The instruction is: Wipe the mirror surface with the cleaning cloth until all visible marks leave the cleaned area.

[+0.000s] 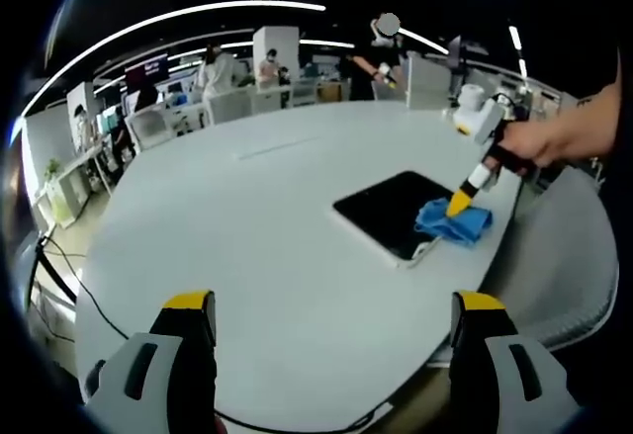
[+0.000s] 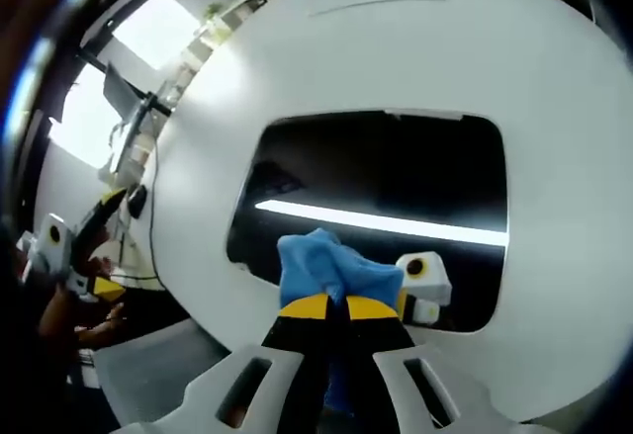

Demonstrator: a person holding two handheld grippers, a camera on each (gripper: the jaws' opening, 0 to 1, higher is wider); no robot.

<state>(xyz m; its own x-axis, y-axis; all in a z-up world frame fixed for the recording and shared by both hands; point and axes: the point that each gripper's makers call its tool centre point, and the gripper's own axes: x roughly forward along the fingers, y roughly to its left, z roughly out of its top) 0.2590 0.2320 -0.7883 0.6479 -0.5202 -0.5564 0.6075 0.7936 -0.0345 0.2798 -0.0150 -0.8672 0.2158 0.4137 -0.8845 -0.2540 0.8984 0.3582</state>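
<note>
1. My right tool [image 2: 328,307] pinches the soft blue cloth [image 2: 321,266], bunched on the mirror [image 2: 396,172]'s near edge
2. My left tool [image 1: 331,307] hangs open, well off the mirror
3. The mirror, flat on the table [image 1: 247,236], looks fragile: press lightly

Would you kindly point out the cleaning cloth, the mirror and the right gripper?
cleaning cloth [image 2: 321,266]: right gripper view, its bunched blue top.
mirror [image 1: 391,207]: left gripper view, its dark glass.
right gripper [image 1: 459,203]: left gripper view, its yellow tips on the cloth.

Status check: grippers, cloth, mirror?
Right gripper shut on blue cleaning cloth, pressed on dark rectangular mirror. Left gripper open, off the mirror. White table; nothing blocking.
</note>
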